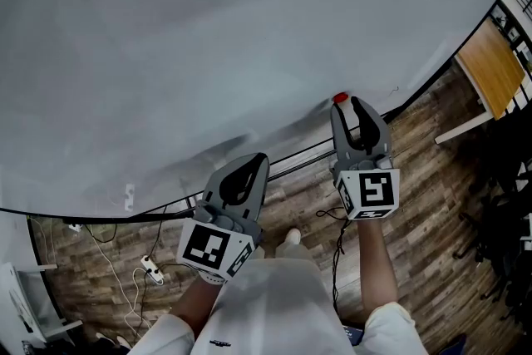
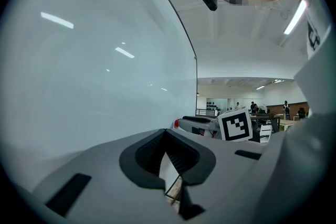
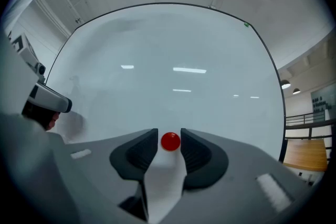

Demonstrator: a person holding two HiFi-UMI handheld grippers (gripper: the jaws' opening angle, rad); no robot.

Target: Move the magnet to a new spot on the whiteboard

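Magnet (image 3: 170,141), red, on whiteboard (image 3: 168,60) near lower edge, between parted jaws of right hand-held gripper (image 3: 169,137), slim gaps beside; left hand-held gripper (image 2: 166,131) closed, empty.

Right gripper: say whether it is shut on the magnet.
Open: the magnet sits between the right gripper jaws, a sliver of whiteboard showing beside it.

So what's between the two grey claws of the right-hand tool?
A round red magnet on the whiteboard, between the open tips of the right gripper; the right gripper view shows it.
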